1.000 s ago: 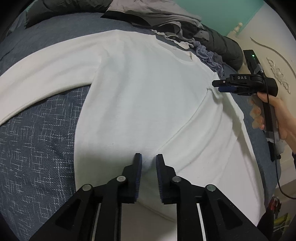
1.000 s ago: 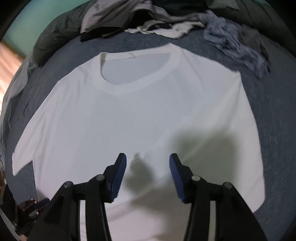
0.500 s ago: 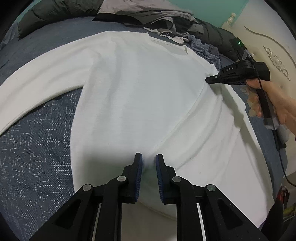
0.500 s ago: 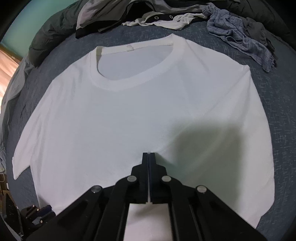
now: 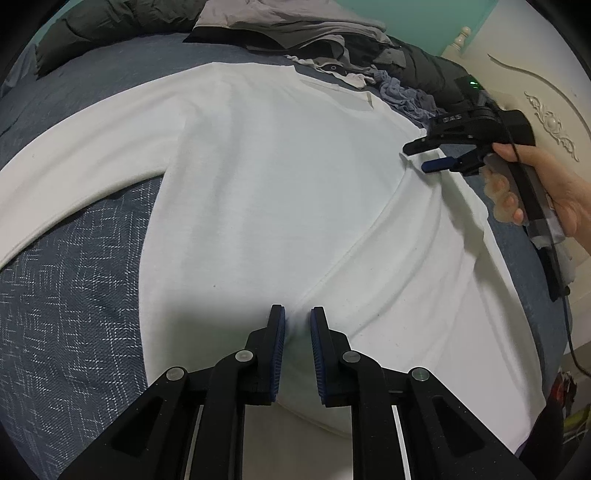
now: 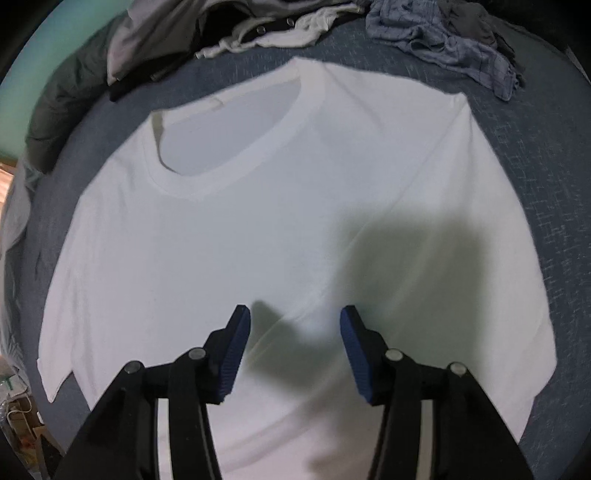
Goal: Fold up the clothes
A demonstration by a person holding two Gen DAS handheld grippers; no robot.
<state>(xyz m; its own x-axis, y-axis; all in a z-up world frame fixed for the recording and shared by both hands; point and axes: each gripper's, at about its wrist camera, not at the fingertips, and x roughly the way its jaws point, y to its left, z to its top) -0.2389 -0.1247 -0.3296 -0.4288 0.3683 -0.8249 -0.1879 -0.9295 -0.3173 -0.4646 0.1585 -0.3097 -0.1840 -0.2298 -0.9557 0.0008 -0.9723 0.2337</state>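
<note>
A white T-shirt (image 5: pixel 266 192) lies flat, front up, on the blue-grey bedspread (image 5: pixel 74 295), with its collar (image 6: pixel 236 173) towards the far side. A diagonal crease runs across its right half. My left gripper (image 5: pixel 297 317) hovers low over the shirt near the lower end of that crease. Its jaws are a narrow gap apart, with no cloth pinched between them. My right gripper (image 6: pixel 291 321) hangs over the shirt's chest, its jaws opening with nothing between them. The left wrist view shows this right gripper (image 5: pixel 421 157) at the shirt's right shoulder, held by a hand (image 5: pixel 554 192).
A heap of grey and dark clothes (image 5: pixel 295 33) lies along the far edge of the bed, with a crumpled blue checked garment (image 6: pixel 443 40) at its right end. A cream carved headboard (image 5: pixel 535 92) stands at the right. A cable (image 5: pixel 572 350) trails from the right gripper's handle.
The right gripper's jaws, apart a second ago, went shut half a second ago and now stand apart again. It has rolled slightly over the shirt. The left gripper has stayed put.
</note>
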